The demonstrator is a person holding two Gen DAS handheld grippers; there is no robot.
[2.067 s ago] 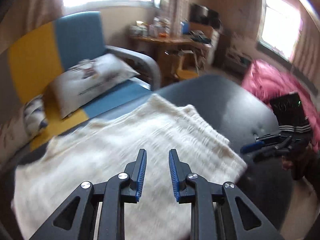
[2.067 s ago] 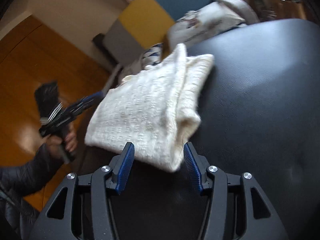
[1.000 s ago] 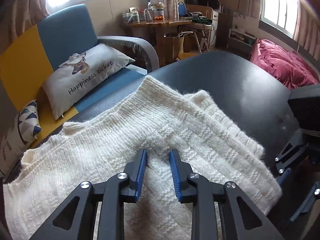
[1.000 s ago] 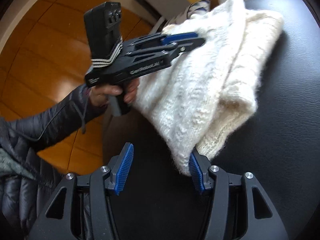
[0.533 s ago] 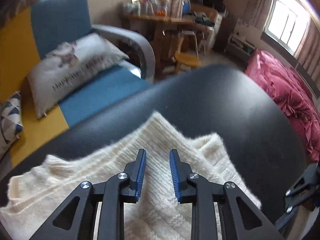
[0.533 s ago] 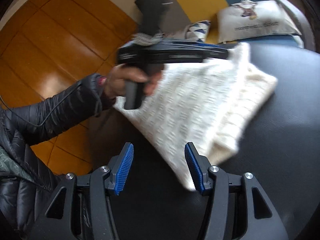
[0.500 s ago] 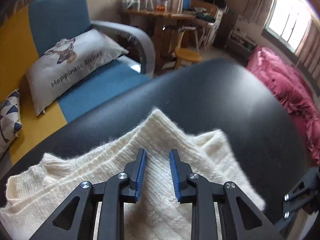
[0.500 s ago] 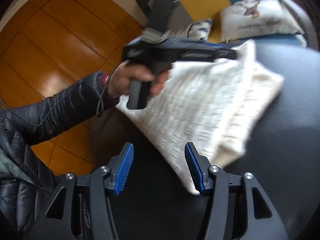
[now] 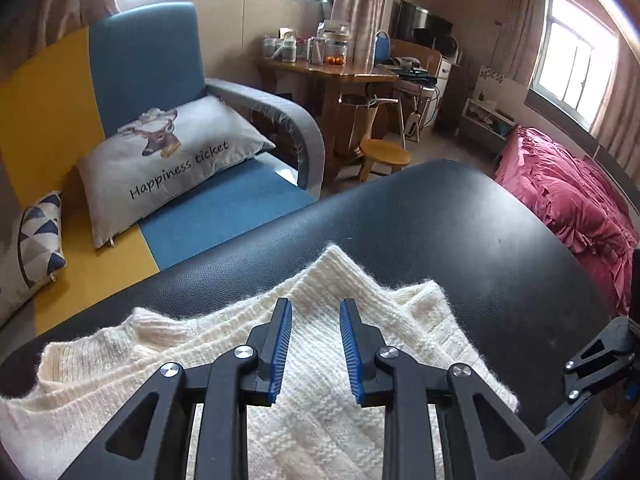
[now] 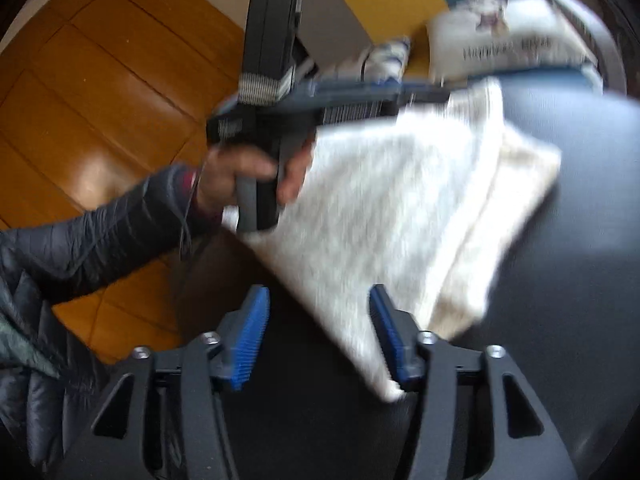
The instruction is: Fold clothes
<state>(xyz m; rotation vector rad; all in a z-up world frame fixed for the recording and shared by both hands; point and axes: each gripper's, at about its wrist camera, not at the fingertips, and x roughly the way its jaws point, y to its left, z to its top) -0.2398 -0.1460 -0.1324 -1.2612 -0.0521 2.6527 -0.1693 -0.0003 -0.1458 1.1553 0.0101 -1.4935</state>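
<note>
A cream knit sweater (image 9: 420, 320) lies folded on the round black table (image 9: 440, 220). My left gripper (image 9: 315, 308) hovers just above its far corner, jaws a narrow gap apart and nothing pinched between the pads. In the right wrist view a hand (image 10: 240, 172) in a dark padded sleeve holds that left gripper (image 10: 444, 94) level over the sweater (image 10: 400, 200). My right gripper (image 10: 319, 300) stands open over the table's near edge. The sweater's near corner lies beside its right finger (image 10: 384, 320), loose. This view is blurred.
Behind the table stands a blue and yellow sofa (image 9: 160, 72) with a printed pillow (image 9: 172, 152). Farther back are a wooden stool (image 9: 384, 152) and a cluttered wooden desk (image 9: 328, 72). Pink bedding (image 9: 568, 200) lies right. Wood floor (image 10: 100, 100) shows left of the table.
My left gripper has slid from the sweater's middle toward its far corner and lifted a little. My right gripper has risen, and the sweater's near corner stays by its right finger.
</note>
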